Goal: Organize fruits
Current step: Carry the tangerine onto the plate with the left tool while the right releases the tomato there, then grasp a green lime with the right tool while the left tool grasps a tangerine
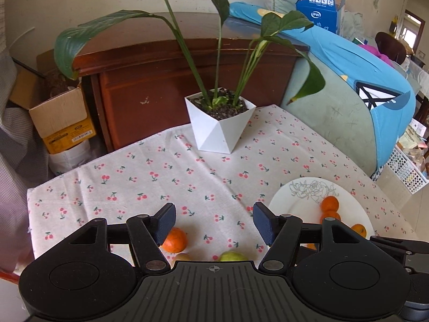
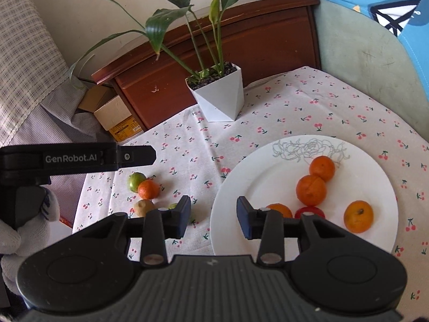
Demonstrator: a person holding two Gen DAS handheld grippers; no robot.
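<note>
Cherry-print cloth [image 2: 268,112] is covering the table to its left edge, leaving bare cloth ahead of my left gripper [image 1: 214,218], whose jaws are gaping empty beside a loose orange [image 1: 174,240]. My right gripper [image 2: 213,214] is hovering, jaws apart and empty, over the rim of the white plate [image 2: 254,166] carrying four oranges [image 2: 311,190].

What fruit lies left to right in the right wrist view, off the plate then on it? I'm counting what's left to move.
Green fruit → orange on the cloth → plate → two touching oranges → lone orange.
</note>
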